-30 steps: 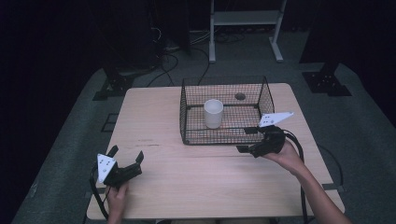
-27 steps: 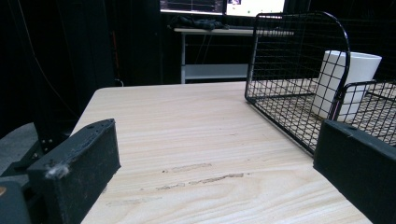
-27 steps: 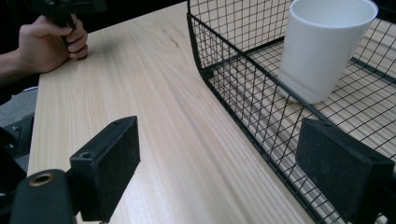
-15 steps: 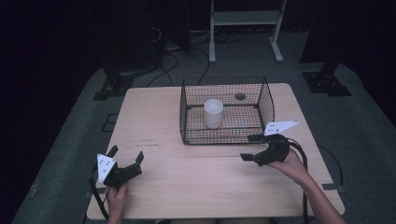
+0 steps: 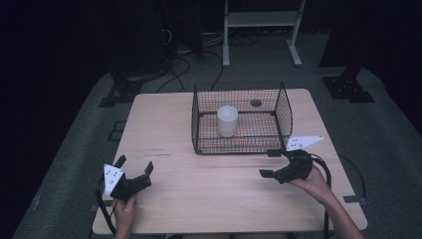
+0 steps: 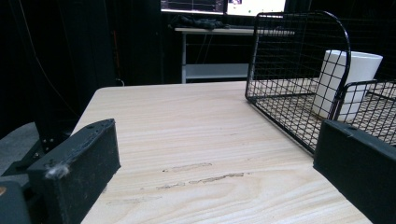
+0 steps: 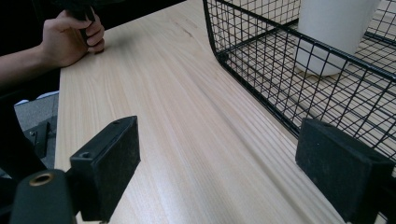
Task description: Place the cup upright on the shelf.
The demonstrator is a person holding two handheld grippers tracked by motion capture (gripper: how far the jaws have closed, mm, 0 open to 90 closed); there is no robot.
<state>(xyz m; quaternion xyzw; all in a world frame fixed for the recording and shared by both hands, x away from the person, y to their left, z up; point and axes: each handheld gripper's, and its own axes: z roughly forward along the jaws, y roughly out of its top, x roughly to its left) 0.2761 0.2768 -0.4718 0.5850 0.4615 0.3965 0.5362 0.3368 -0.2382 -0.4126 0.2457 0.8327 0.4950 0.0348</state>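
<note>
A white cup stands upright inside a black wire basket at the back middle of the wooden table. In front of the basket's right corner my right gripper is held low over the table, open, nothing between its jaws. At the front left my left gripper rests on the table, open and empty. The left gripper view has the cup and basket to the right, beyond its jaws. In the right gripper view the basket and cup lie just ahead at upper right.
A small round hole marks the table behind the cup, seen through the basket. The person's other hand is at the far table edge in the right gripper view. A white shelf frame and cables stand on the dark floor beyond the table.
My right gripper has drawn back from the basket's front right corner toward the near right of the table and sunk a little. The left gripper has stayed put.
</note>
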